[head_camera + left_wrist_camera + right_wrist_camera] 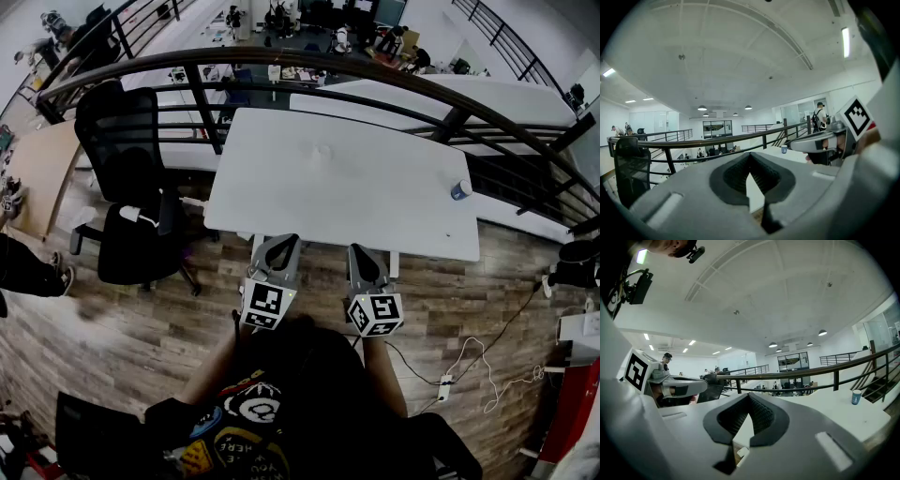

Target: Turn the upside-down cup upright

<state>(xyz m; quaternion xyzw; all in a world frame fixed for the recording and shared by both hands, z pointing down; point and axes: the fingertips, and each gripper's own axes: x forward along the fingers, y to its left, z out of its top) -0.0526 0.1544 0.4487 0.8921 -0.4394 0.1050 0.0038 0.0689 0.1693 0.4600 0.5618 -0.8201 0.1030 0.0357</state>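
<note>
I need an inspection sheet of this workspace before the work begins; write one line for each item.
surface: white table, mostly bare.
job's things: blue cup at the table's right edge; orientation unclear.
clutter: nothing seen.
grippers: left gripper and right gripper shut, empty, at the near edge.
cables: power strip with white cable on the floor, right.
surroundings: black chair, railing.

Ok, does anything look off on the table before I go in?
Only the cup: it stands alone, right at the table's right edge, where a nudge might knock it off. It is too small here to tell which way up it is. No spill or damage shows.
</note>
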